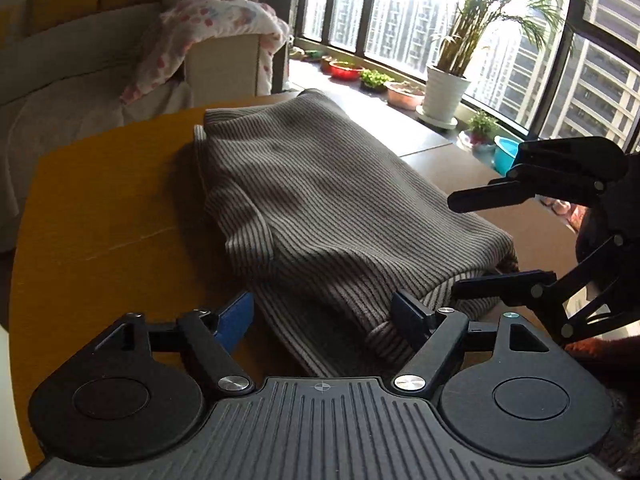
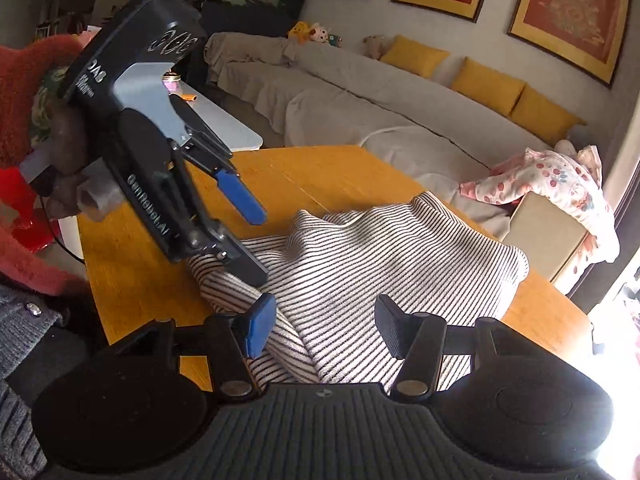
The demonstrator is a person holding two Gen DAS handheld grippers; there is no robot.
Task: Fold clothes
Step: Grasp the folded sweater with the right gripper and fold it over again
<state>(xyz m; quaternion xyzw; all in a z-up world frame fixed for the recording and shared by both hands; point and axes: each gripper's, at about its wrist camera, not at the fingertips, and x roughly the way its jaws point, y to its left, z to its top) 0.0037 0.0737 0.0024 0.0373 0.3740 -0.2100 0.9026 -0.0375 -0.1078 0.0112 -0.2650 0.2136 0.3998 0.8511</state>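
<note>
Striped knit sweater (image 1: pixel 320 200) lies folded into a thick bundle mid-counter (image 1: pixel 100 208). My left tongs (image 1: pixel 324 320) released, straddling its near hem. Right tongs (image 2: pixel 324 332) parted, gripping nothing. Maybe final fold or tidying left.

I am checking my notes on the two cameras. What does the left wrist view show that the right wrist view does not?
Only the left wrist view shows the window, the potted palm and small pots on the sill.

Only the right wrist view shows the framed red pictures, the long sofa, the white side table and the hand holding the left claw.

Both show the striped garment lying folded on the yellow table, the floral cloth on the sofa arm, and each other's claw, open, beside the garment.
</note>
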